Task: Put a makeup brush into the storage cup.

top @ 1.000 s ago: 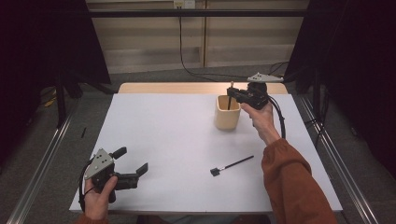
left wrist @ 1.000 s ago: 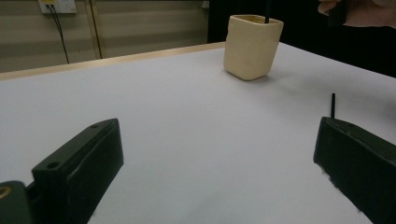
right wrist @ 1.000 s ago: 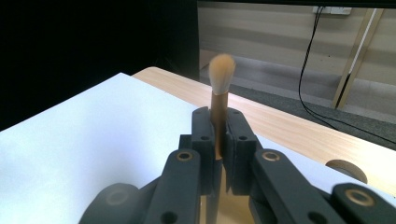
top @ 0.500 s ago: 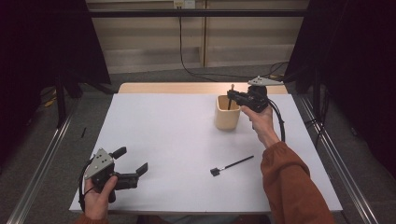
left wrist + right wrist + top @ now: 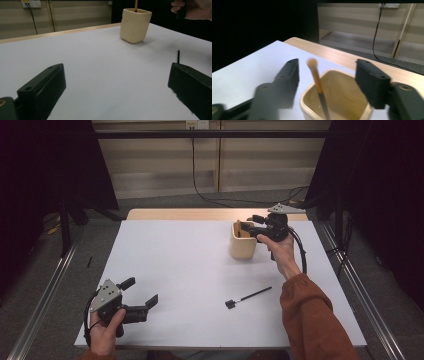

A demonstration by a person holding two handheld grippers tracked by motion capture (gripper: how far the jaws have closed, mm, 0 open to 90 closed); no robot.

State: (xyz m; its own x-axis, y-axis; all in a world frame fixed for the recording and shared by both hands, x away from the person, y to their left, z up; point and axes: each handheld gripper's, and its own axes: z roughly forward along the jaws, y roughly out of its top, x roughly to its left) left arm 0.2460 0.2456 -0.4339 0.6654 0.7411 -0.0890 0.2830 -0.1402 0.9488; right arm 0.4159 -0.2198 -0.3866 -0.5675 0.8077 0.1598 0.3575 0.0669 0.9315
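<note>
Brush (image 5: pixel 318 82) upright in cup (image 5: pixel 242 241), seemingly untouched between right tool's (image 5: pixel 327 75) just-parted jaws.

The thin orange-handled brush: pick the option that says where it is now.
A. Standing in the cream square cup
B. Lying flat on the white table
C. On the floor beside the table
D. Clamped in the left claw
A. In the right gripper view the thin orange-handled brush stands inside the cream square cup, leaning free between the open jaws of the right claw, which have just been opening and do not press on it.
</note>
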